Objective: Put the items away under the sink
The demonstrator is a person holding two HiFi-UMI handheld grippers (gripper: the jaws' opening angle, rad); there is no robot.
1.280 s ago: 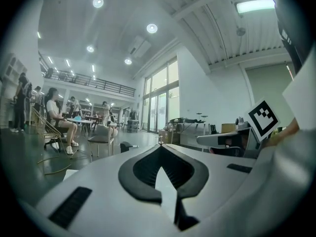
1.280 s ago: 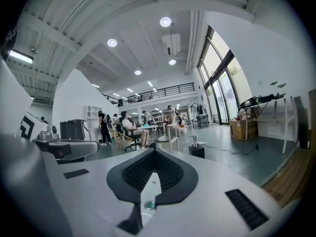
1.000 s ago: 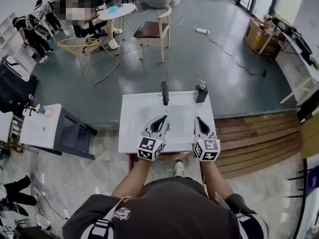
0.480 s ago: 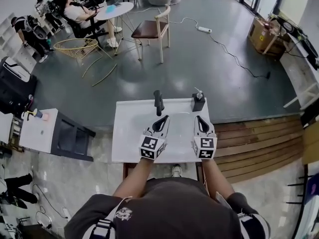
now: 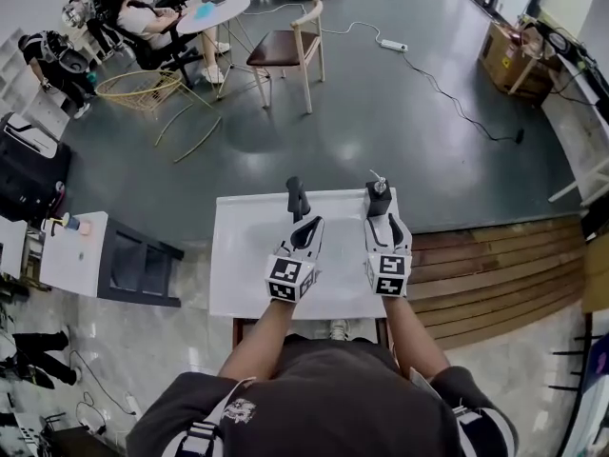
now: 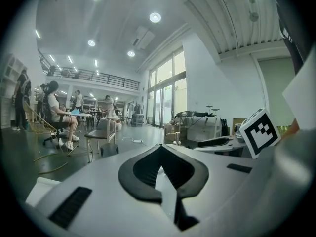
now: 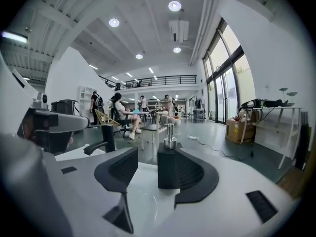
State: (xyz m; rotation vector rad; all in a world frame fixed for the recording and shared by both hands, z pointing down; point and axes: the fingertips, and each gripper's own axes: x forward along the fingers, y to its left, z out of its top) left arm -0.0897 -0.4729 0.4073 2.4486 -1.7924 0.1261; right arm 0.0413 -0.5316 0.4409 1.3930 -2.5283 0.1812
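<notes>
A black soap dispenser (image 5: 378, 198) with a silver pump stands at the back right corner of the white sink top (image 5: 247, 284). My right gripper (image 5: 385, 223) reaches up to it. In the right gripper view the dispenser (image 7: 169, 166) stands between the jaws of the right gripper (image 7: 157, 158), which have just been opening; the pads do not press on it. A black faucet (image 5: 297, 198) rises at the back middle. My left gripper (image 5: 308, 228) lies just before the faucet, shut and empty. Its fingertips (image 6: 160, 147) meet.
A wooden step (image 5: 495, 265) runs to the right of the sink unit. A low white and black cabinet (image 5: 105, 255) stands at the left. Beyond, on the grey floor, are a wooden chair (image 5: 285, 53), a round table with seated people, a cable and a cardboard box (image 5: 506, 53).
Both grippers have moved forward over the sink top toward the faucet and the dispenser. The right jaws, shut earlier, now stand apart around the dispenser.
</notes>
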